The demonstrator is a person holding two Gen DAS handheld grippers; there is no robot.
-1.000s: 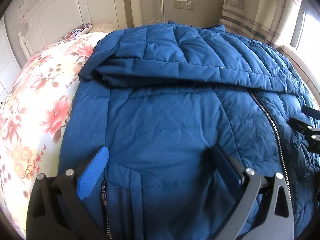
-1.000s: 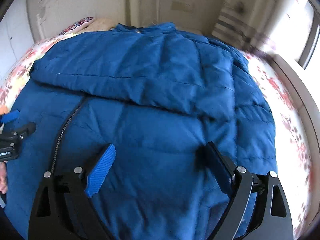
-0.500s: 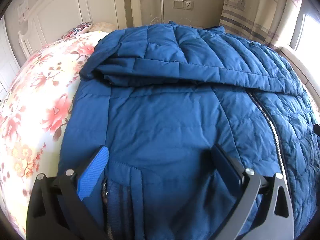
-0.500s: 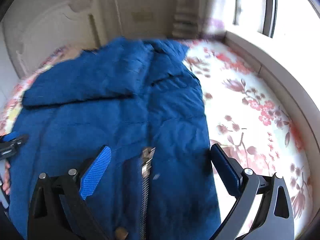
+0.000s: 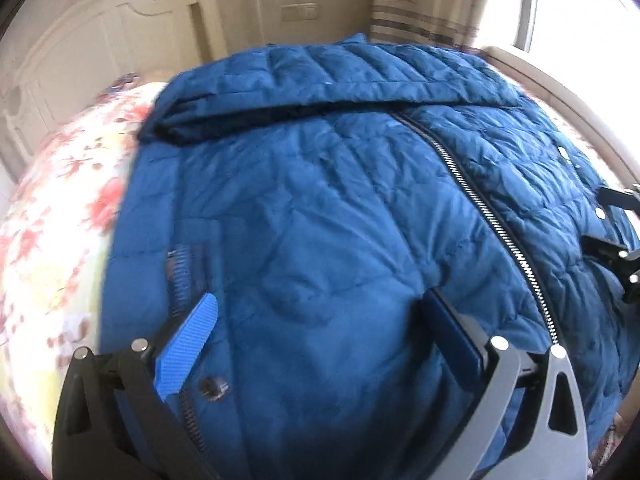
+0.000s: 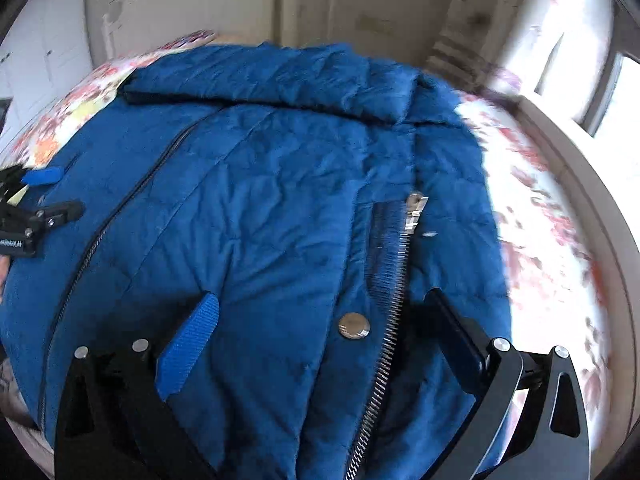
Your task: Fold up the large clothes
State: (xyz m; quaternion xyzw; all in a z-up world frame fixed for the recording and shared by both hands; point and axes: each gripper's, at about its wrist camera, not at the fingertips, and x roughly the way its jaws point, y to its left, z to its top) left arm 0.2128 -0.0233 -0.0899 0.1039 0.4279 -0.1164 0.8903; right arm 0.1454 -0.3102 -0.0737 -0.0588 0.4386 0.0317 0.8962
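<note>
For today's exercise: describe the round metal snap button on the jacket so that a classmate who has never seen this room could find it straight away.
Start at the bed with the floral sheet, where a blue quilted jacket lies spread. In the right wrist view, find the short silver pocket zipper near its right edge. The snap button sits just left of that zipper: a flat, shiny silver disc, the only round fastener between the open right claw's fingers.

A jacket (image 5: 320,220) lies spread on a bed (image 5: 52,240), a sleeve (image 5: 304,92) folded across it at twelve o'clock. The headboard (image 5: 92,64) stands behind at eleven o'clock, a window (image 5: 580,4) at one o'clock.
</note>
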